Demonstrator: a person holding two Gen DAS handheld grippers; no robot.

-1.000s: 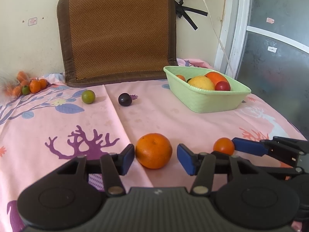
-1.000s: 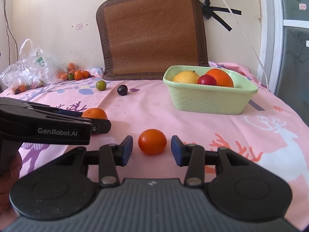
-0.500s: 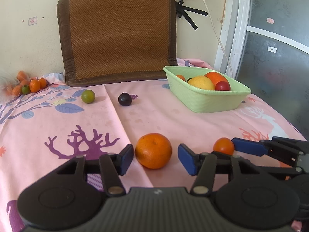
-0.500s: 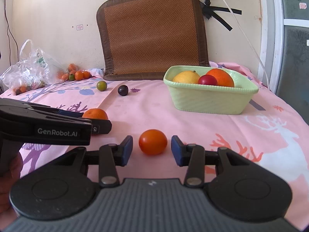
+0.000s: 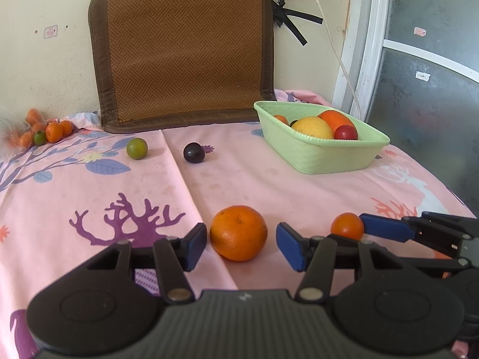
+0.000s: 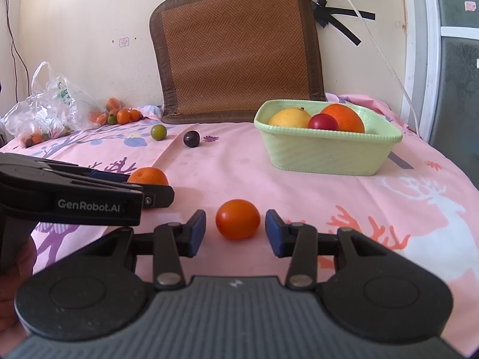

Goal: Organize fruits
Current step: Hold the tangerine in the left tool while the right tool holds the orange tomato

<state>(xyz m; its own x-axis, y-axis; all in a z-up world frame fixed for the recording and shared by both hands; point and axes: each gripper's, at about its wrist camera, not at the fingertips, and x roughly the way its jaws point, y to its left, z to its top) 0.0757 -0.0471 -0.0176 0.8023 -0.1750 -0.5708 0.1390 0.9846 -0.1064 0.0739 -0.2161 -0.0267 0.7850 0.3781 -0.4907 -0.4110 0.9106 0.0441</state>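
Observation:
My left gripper [image 5: 241,246] is open with an orange [image 5: 238,237] between its blue pads, resting on the pink cloth. My right gripper [image 6: 235,232] is open around a small red-orange tomato [image 6: 238,219], also on the cloth. The tomato [image 5: 347,226] and the right gripper's fingers [image 5: 386,227] show at the right of the left wrist view. The orange [image 6: 148,176] and left gripper show at the left of the right wrist view. A green basket [image 5: 317,155] [image 6: 326,155] at the back right holds several fruits.
A green lime [image 5: 136,148] and a dark plum [image 5: 194,152] lie on the cloth behind. Small oranges [image 5: 54,131] sit at the far left by a plastic bag [image 6: 45,104]. A woven mat [image 5: 182,48] leans on the wall.
Both grippers have barely moved; the right wrist view has edged slightly forward. Both stay open around their fruits.

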